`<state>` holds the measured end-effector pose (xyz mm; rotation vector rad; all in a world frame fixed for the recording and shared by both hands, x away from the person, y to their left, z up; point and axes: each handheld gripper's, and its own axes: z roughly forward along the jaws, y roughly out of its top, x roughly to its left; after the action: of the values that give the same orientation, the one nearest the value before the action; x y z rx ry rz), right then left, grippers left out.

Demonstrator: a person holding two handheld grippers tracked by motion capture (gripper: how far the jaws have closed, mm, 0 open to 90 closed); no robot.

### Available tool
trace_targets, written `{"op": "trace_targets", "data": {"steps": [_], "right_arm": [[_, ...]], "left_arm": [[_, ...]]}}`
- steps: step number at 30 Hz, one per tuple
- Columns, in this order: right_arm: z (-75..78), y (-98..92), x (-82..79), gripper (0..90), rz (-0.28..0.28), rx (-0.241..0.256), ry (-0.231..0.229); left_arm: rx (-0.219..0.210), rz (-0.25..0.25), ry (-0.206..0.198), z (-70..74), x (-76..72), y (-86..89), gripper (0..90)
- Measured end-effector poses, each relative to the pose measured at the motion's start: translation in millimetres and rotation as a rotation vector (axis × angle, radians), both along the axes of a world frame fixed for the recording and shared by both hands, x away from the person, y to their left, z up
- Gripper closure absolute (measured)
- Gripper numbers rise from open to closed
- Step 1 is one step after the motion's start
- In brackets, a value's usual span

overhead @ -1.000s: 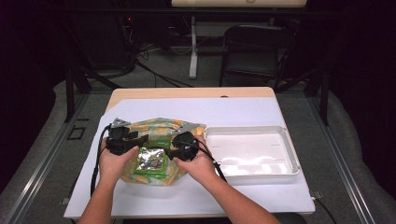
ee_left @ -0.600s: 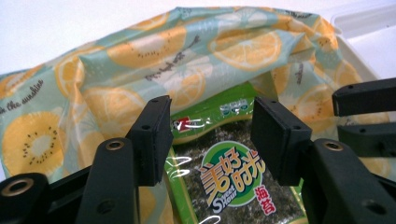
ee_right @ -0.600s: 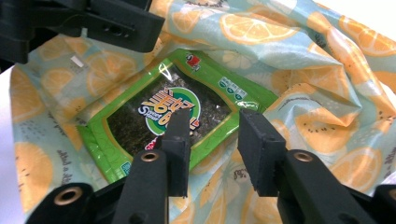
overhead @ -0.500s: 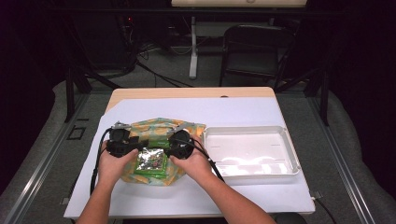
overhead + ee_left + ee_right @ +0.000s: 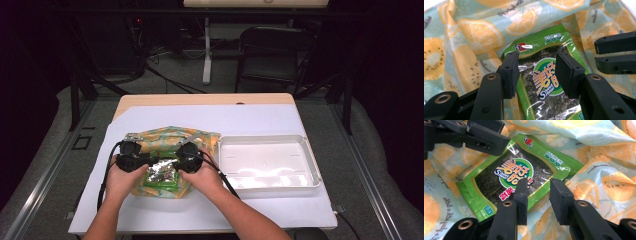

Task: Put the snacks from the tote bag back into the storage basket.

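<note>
A green seaweed snack packet [image 5: 161,176] lies face up on a cloth bag printed with orange and kiwi slices [image 5: 165,137], left of the table's middle. My left gripper [image 5: 142,161] is at the packet's left edge and my right gripper [image 5: 179,161] at its right edge, jaws pointing at each other. In the left gripper view, the open left gripper [image 5: 537,66] hovers over the packet [image 5: 544,82], with the right gripper's jaws [image 5: 616,52] at the right. In the right gripper view, the open right gripper [image 5: 537,191] straddles the near edge of the packet [image 5: 509,175], nothing pinched.
A white plastic tray [image 5: 305,150] with nothing in it sits just right of the bag. A white sheet [image 5: 260,117] covers the wooden table. Cables trail from both grippers toward the front edge. A dark chair [image 5: 272,55] stands beyond the table.
Both hands have drawn inward over the bag. The right gripper slid left and the left gripper slightly right, closing in on the packet from both sides.
</note>
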<state>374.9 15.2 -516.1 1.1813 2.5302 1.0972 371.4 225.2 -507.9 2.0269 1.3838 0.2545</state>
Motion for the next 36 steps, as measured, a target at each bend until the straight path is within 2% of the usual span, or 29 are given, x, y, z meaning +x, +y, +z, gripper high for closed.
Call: {"op": "trace_targets", "data": {"steps": [5, 10, 15, 21, 24, 31, 36], "right_arm": [[-1.8, -0.5, 2.3, 68.5, -0.011, -0.002, 0.009], [-4.0, 1.0, 2.4, 69.1, -0.005, -0.015, 0.013], [-6.9, 3.4, 2.3, 70.3, -0.008, -0.017, 0.021], [-8.7, 4.0, 3.2, 70.7, -0.005, -0.050, 0.029], [-10.2, 5.3, 2.5, 70.7, -0.013, -0.040, 0.023], [-13.3, 6.3, 2.9, 71.5, -0.003, -0.054, 0.017], [-16.5, 6.7, 3.1, 74.0, -0.014, -0.057, 0.009]], "left_arm": [[0.007, -0.004, 0.029, -4.4, 1.9, 0.5, 51.6], [0.017, 0.003, 0.038, -8.3, 2.2, 2.9, 48.9], [0.014, 0.005, 0.061, -14.5, 2.6, 5.0, 48.8], [0.010, 0.005, 0.075, -19.2, 2.8, 5.2, 48.7], [0.009, 0.003, 0.079, -20.5, 2.8, 5.0, 48.7], [0.020, -0.015, 0.097, -22.9, 3.5, 2.9, 50.0], [0.011, -0.021, 0.112, -24.0, 3.3, 1.1, 51.7]]}}
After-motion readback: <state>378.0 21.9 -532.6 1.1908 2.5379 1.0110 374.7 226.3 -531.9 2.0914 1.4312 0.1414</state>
